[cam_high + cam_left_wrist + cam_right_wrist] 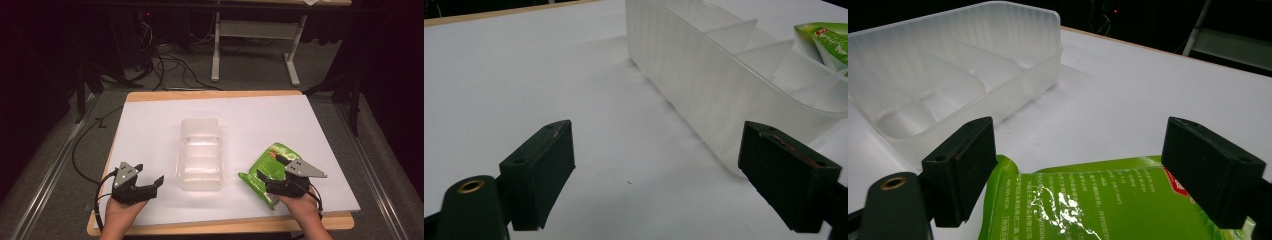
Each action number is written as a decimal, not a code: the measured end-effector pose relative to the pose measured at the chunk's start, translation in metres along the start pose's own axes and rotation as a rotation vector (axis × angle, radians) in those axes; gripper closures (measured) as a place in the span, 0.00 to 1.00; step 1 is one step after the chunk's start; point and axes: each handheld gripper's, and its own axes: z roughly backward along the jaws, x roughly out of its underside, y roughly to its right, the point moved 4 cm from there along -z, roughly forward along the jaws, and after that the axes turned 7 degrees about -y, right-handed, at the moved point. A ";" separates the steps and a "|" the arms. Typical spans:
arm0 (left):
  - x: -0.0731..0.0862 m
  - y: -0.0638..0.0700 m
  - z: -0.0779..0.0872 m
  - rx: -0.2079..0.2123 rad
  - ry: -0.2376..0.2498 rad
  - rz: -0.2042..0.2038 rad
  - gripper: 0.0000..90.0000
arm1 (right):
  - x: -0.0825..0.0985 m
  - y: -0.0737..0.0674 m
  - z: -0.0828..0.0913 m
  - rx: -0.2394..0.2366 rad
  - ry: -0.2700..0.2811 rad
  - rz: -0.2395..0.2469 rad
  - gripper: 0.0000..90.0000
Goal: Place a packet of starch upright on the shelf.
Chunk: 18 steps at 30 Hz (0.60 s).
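One green packet [267, 172], long axis slanting away rightward.

Bare white worktop [150, 125] to the left of the clear divided tray [200, 155], open for a pass along its long wall. Bare sheet also beyond the tray and to its far right. Near right: green packet [267, 172] lying flat, just beside the tray, narrowing the lane between them. Inside the tray, cross partitions [744, 37] blocking any lengthwise sweep.
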 end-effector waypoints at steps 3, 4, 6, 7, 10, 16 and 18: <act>-0.001 0.000 -0.002 0.000 -0.008 -0.001 0.17 | 0.000 0.003 -0.001 0.007 -0.010 -0.006 0.17; -0.001 0.001 -0.003 0.003 -0.009 0.002 0.17 | 0.000 0.004 -0.001 0.014 -0.012 -0.004 0.16; -0.001 0.001 -0.003 0.003 -0.010 0.003 0.18 | 0.000 0.005 0.000 0.024 -0.013 -0.005 0.16; 0.000 0.001 -0.003 0.003 -0.012 0.002 0.18 | -0.001 0.006 0.001 0.027 -0.009 -0.005 0.16; 0.001 0.001 -0.002 -0.005 -0.018 -0.011 0.19 | -0.006 0.009 0.005 0.036 0.027 -0.015 0.17; 0.002 0.000 0.000 -0.005 -0.012 -0.008 0.19 | -0.008 0.012 0.003 0.034 0.018 -0.037 0.17; 0.002 0.000 0.000 -0.006 -0.012 -0.009 0.19 | -0.008 0.012 0.002 0.035 0.019 -0.036 0.17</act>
